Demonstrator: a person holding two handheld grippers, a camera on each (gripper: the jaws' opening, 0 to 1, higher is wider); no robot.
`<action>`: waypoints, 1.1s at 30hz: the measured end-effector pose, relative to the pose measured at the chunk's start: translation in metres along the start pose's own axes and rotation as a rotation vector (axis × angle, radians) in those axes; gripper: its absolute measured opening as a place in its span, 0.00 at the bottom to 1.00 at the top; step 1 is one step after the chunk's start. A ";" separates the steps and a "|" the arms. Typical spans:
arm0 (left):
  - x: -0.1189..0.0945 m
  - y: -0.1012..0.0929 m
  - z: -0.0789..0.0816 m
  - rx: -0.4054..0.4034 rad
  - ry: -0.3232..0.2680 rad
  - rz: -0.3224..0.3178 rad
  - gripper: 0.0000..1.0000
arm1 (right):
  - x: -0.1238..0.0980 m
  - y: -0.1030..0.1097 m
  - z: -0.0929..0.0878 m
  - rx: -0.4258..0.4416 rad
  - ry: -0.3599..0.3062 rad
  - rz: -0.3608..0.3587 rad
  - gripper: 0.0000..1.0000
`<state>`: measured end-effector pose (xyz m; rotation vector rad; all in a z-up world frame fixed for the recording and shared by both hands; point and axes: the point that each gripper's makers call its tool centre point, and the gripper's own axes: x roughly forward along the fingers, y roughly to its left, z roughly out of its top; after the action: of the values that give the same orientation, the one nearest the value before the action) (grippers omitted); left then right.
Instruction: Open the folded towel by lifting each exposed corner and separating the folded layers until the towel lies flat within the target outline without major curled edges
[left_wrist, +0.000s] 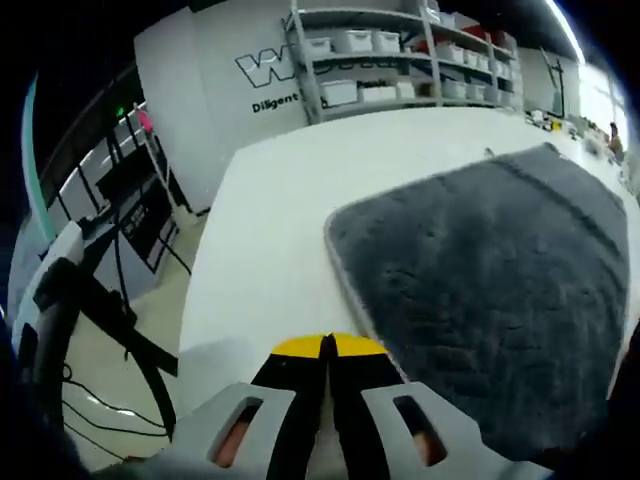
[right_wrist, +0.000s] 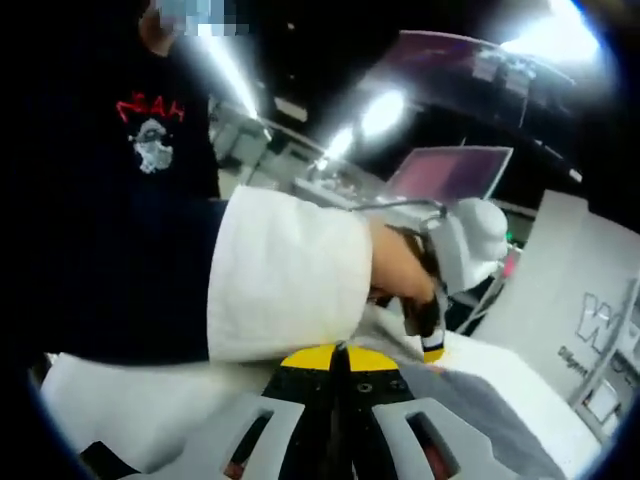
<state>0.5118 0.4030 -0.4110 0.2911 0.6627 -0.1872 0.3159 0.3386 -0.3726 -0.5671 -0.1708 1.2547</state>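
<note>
1. The left tongs (left_wrist: 327, 352) are closed, yellow tips pressed together with nothing between them. They hover over the white table (left_wrist: 270, 220), just beside the near edge of the towel (left_wrist: 490, 290) and not touching it.
2. The right tongs (right_wrist: 340, 358) also look closed and empty. In the right gripper view the left tongs show ahead, held in a hand (right_wrist: 400, 265) with a white sleeve (right_wrist: 285, 275), right at the towel's border.
3. The grey towel lies on the table; the corner nearest the left tongs is rounded and looks flat. I cannot tell whether any layer is folded under, and no target outline shows.
4. Risk: closed tips pushed at the towel would shove it across the table rather than lift a corner. They must open first.
5. Risk: the thick pile may hide the layers, so a pinch could catch both and drag the whole towel.
6. Risk: with both tongs close at the same border, they may collide, or a one-sided pull may skew the towel.
</note>
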 end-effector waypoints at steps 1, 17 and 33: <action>0.001 -0.009 0.000 -0.035 -0.010 -0.057 0.01 | 0.000 -0.001 -0.001 0.000 0.003 -0.002 0.00; -0.009 -0.026 0.036 -0.120 -0.193 -0.199 0.10 | -0.025 -0.001 0.001 0.111 -0.031 0.070 0.06; -0.025 -0.042 0.055 -0.136 -0.263 -0.295 0.12 | 0.008 -0.024 -0.013 0.029 0.034 -0.025 0.00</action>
<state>0.5135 0.3480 -0.3631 0.0344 0.4520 -0.4524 0.3443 0.3372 -0.3737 -0.5592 -0.1302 1.2202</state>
